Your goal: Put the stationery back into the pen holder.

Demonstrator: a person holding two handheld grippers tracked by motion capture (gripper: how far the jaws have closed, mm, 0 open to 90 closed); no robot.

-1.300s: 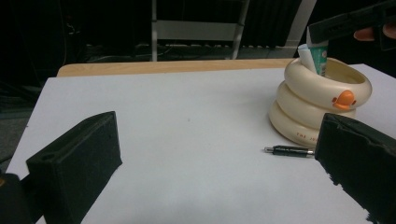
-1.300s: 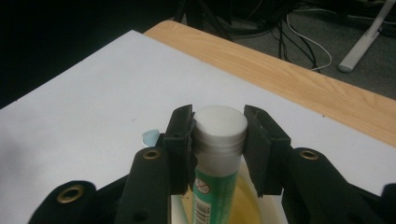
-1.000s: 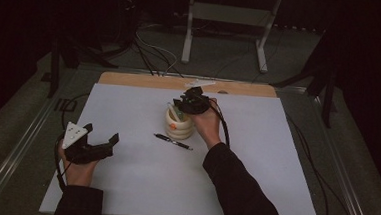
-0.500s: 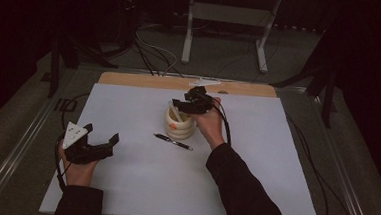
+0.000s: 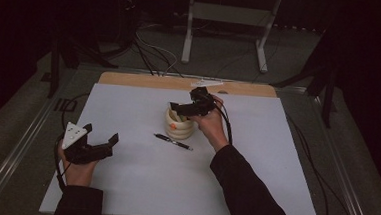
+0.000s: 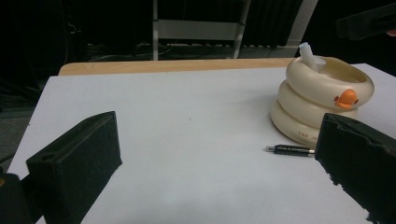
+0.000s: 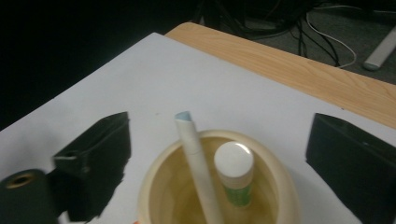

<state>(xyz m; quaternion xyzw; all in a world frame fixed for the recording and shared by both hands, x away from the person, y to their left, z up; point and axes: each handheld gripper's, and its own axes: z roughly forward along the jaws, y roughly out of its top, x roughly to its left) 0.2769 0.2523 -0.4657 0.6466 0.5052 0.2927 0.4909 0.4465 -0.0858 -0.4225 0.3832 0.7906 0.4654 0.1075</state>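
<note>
A cream ringed cup [image 5: 179, 128] with an orange beak [image 6: 346, 99] stands mid-table. In it lean a white pen [image 7: 196, 158] and a white-capped glue stick [image 7: 235, 175]. My right gripper [image 5: 178, 108] hovers just over the cup. Its jaws have just been opening and now stand wide; in the right gripper view [image 7: 224, 135] the pen and stick rise between them, untouched by either pad. A black pen [image 5: 173, 141] lies on the sheet in front of the cup. My left gripper [image 5: 100, 133] rests at the left, open and holding nothing.
A white sheet [image 5: 138, 184] covers the table, with a bare wooden strip [image 5: 145, 80] along its far edge. Cables and a metal stand [image 5: 224, 19] lie on the floor beyond. A cable [image 5: 305, 159] trails off the table's right side.
The right gripper's jaws have spread apart above the cup, and the hand has shifted only slightly. The left gripper has stayed where it was.
</note>
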